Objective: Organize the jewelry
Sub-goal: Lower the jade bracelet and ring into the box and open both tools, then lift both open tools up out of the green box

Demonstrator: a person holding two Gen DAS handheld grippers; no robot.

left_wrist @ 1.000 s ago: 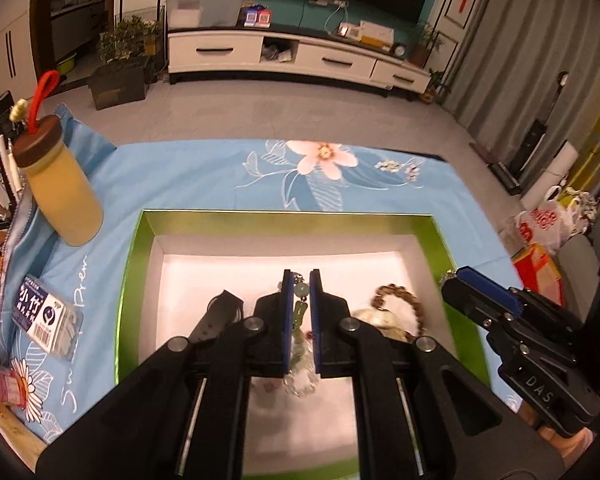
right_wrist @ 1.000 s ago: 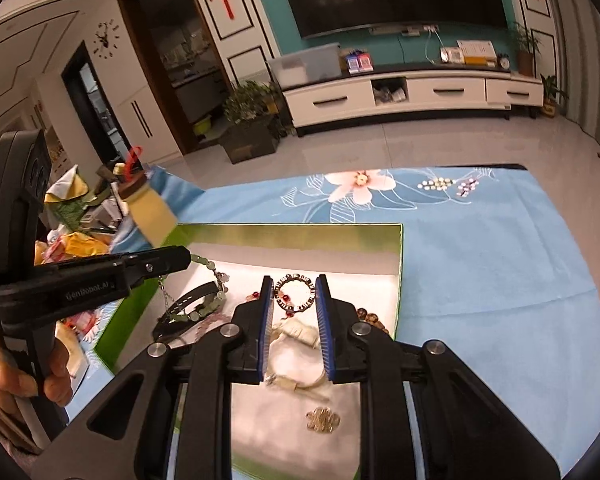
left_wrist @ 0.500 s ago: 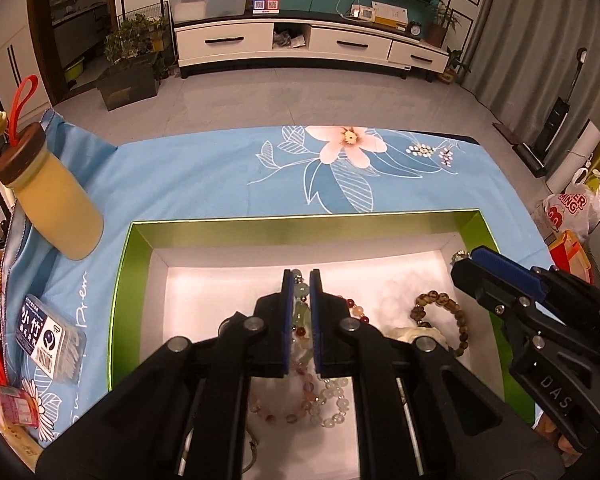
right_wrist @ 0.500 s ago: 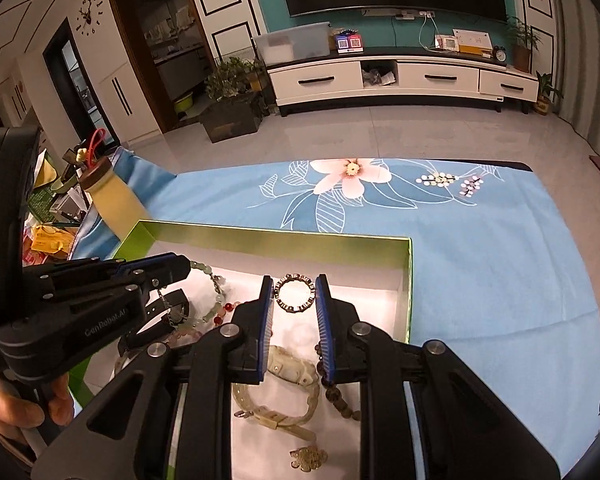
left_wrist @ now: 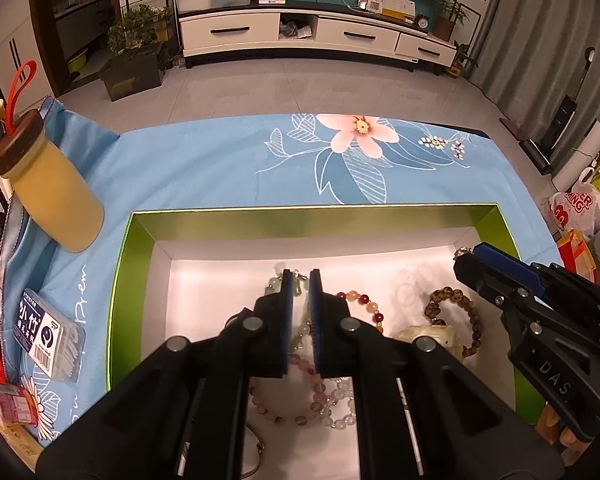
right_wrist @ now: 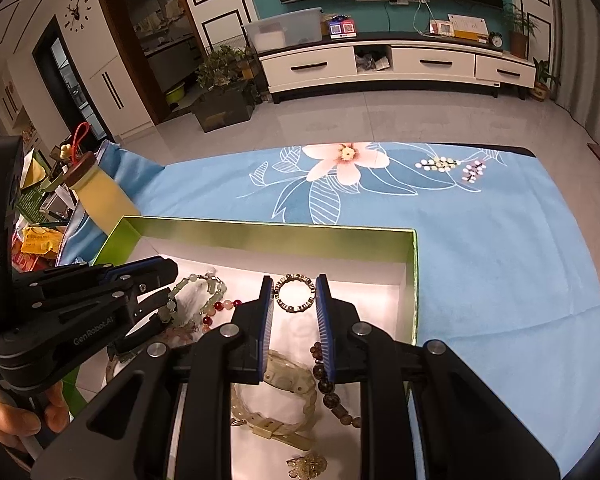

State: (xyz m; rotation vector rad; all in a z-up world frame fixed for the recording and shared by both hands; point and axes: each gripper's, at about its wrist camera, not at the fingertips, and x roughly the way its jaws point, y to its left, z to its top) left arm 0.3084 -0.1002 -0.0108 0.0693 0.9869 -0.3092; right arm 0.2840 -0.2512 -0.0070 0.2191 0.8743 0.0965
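A green box with a white floor [left_wrist: 228, 292] [right_wrist: 388, 280] holds the jewelry. My left gripper [left_wrist: 300, 280] [right_wrist: 168, 276] is shut on a pale green bead bracelet [left_wrist: 298, 290] [right_wrist: 196, 292] and holds it over the box. My right gripper [right_wrist: 295, 294] [left_wrist: 476, 256] is shut on a small dark beaded ring bracelet [right_wrist: 294, 294] over the box's right side. In the box lie a pink bead bracelet [left_wrist: 284, 408], a red-and-cream bead strand [left_wrist: 364, 304], a brown bead bracelet [left_wrist: 460, 320] [right_wrist: 332, 392] and a pale watch [right_wrist: 284, 392].
The box sits on a blue flowered cloth [left_wrist: 228, 172]. A yellow jar with a brown lid and red loop [left_wrist: 52, 196] stands at the left. A small clear packet [left_wrist: 48, 336] lies left of the box. Bags stand at the right [left_wrist: 576, 212].
Both grippers have risen and drawn back with their bracelets. The green bracelet has lifted off the box floor; more of the cloth and box shows now.
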